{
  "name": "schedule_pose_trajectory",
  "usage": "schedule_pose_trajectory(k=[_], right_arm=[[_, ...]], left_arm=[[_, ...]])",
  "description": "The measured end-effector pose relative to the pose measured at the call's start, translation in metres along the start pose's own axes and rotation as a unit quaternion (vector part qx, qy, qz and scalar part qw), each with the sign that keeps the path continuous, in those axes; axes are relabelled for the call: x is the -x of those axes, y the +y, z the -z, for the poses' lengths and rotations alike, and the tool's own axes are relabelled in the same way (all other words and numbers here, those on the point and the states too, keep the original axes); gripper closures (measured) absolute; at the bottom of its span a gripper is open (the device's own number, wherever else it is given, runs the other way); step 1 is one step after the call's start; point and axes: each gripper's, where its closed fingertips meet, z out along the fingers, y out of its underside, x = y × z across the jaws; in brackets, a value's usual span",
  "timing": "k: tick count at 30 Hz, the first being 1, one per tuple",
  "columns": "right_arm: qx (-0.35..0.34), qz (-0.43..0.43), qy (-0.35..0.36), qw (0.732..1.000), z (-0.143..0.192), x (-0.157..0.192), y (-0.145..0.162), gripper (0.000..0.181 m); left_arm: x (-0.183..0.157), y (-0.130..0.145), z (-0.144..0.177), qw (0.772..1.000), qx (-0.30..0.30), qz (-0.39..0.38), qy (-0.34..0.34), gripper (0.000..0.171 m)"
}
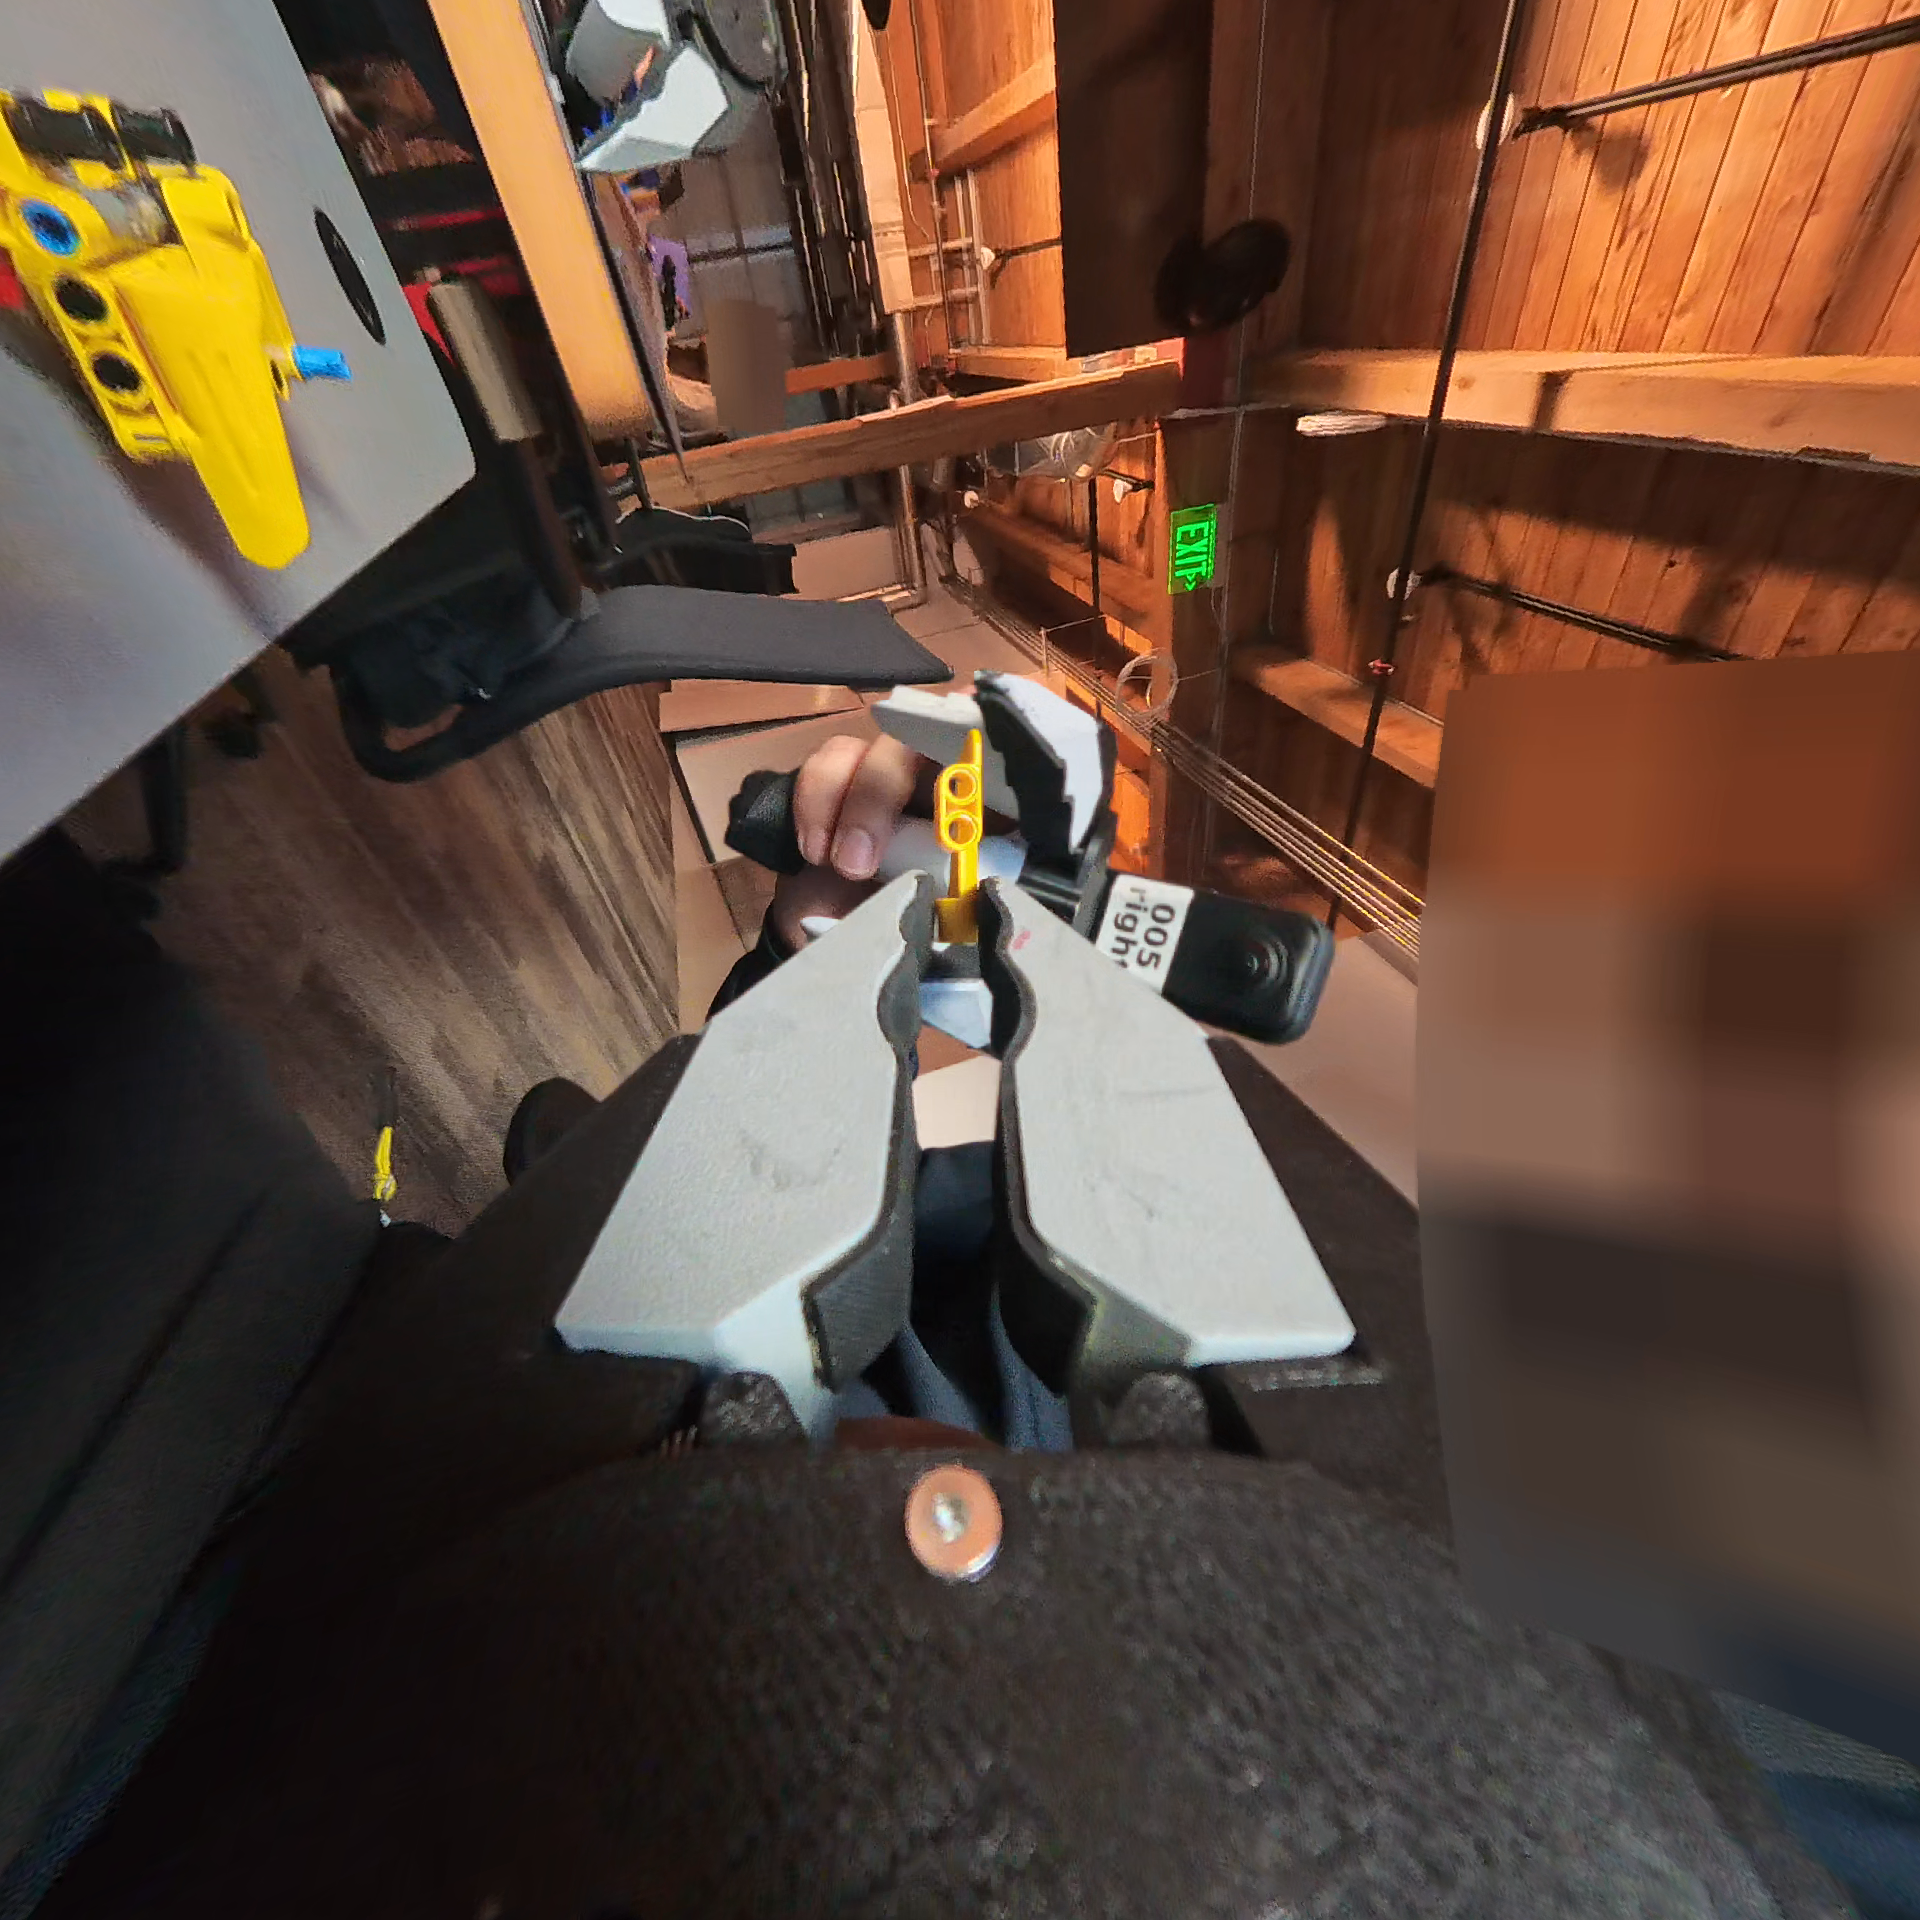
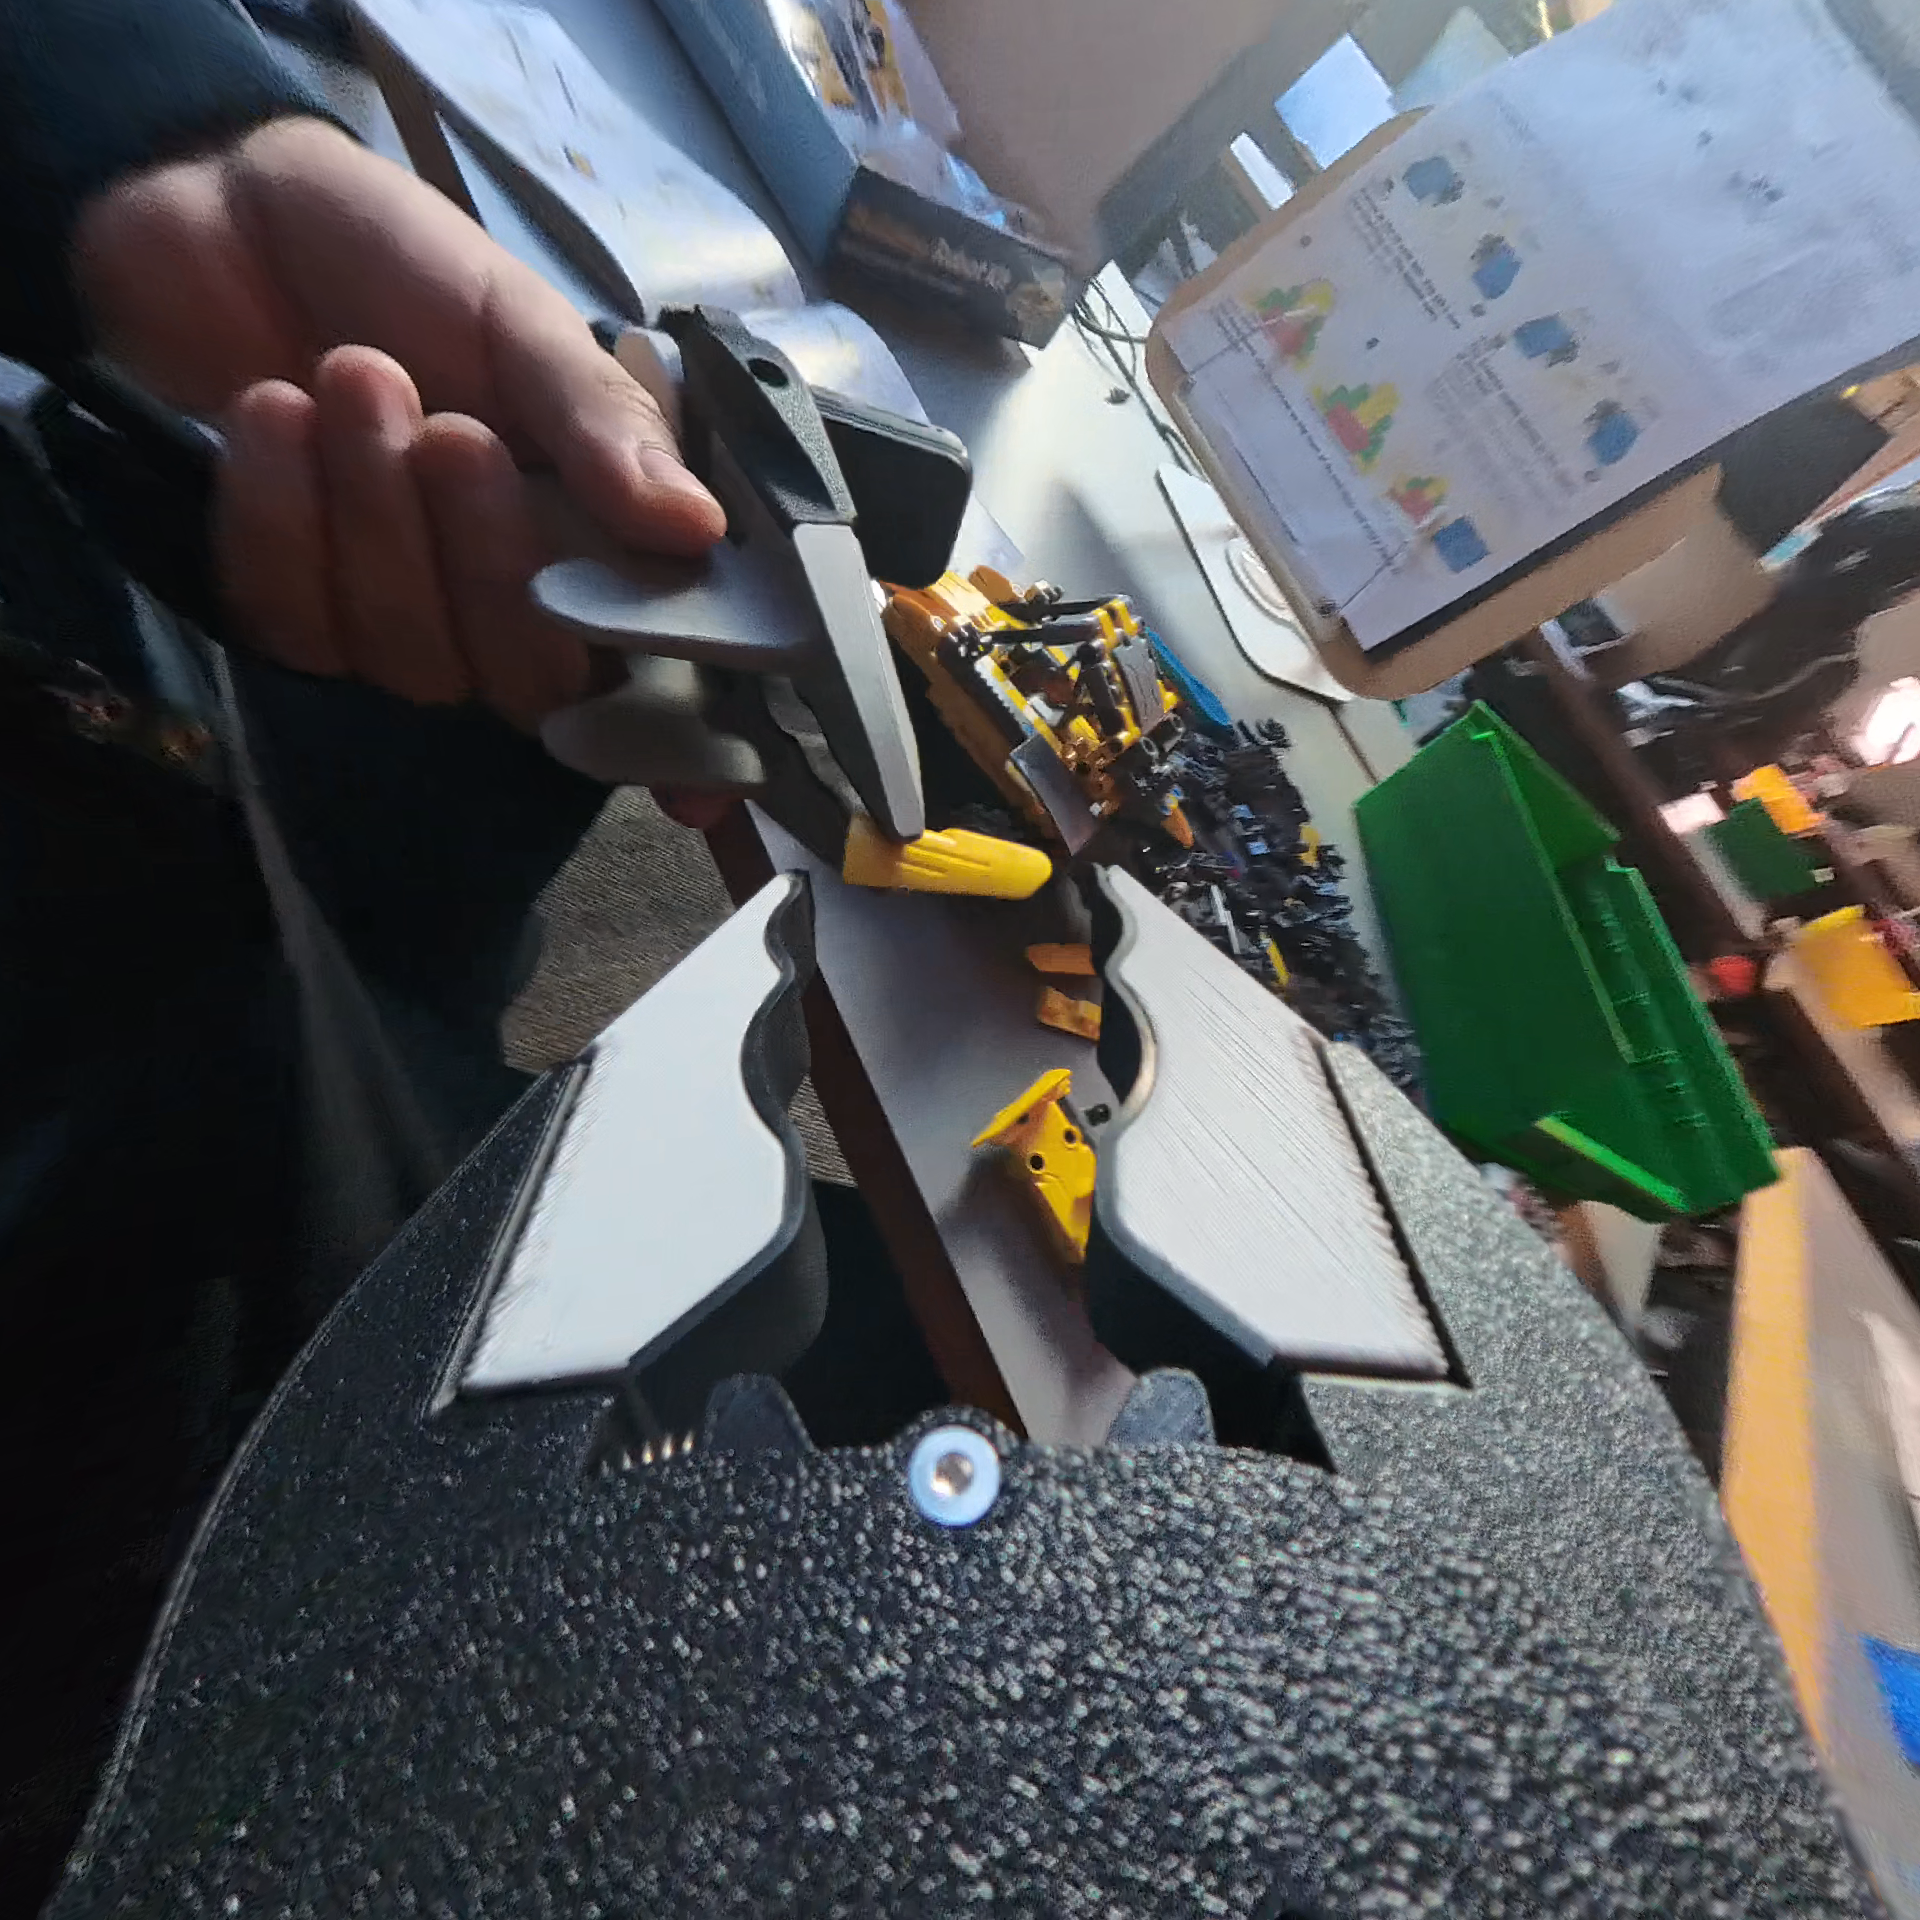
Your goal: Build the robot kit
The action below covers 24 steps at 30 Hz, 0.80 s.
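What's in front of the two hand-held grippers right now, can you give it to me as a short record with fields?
left hand-held gripper: shut on a small yellow pin piece with two holes, held upright at its fingertips
right hand-held gripper: open, holding nothing
between right fingers: grey table with a yellow angled piece lying on it
farther on table: yellow and black brick vehicle, heap of small black parts
beside table: green bin, tilted
above: instruction sheet on a board
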Motion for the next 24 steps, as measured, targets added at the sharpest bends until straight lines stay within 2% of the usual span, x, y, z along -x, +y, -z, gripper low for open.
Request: schedule_pose_trajectory(k=[4, 6, 9, 14, 20, 24], right_arm=[[0.016, 0.057, 0.012, 0.998, -0.003, 0.009, 0.000, 0.141], [0.029, 0.058, -0.001, 0.998, -0.006, 0.015, 0.005, 0.139], [0.024, 0.027, -0.022, 0.999, -0.008, 0.022, 0.009, 0.133], [-0.028, -0.064, -0.038, 0.997, -0.007, 0.019, 0.001, 0.143], [-0.048, -0.097, -0.029, 0.994, -0.007, 0.013, 0.000, 0.140], [-0.050, -0.102, -0.013, 0.993, -0.005, 0.007, 0.002, 0.128]], left_arm=[[0.008, 0.006, 0.000, 1.000, 0.004, 0.000, -0.012, 0.167], [0.016, 0.007, 0.002, 0.999, 0.009, -0.030, -0.042, 0.167], [0.020, 0.009, 0.005, 0.993, 0.027, -0.086, -0.079, 0.167], [0.018, 0.013, 0.005, 0.983, 0.049, -0.145, -0.103, 0.166], [0.015, 0.009, 0.005, 0.984, 0.034, -0.149, -0.096, 0.166], [0.009, 0.007, 0.006, 0.980, 0.034, -0.174, -0.092, 0.166]])
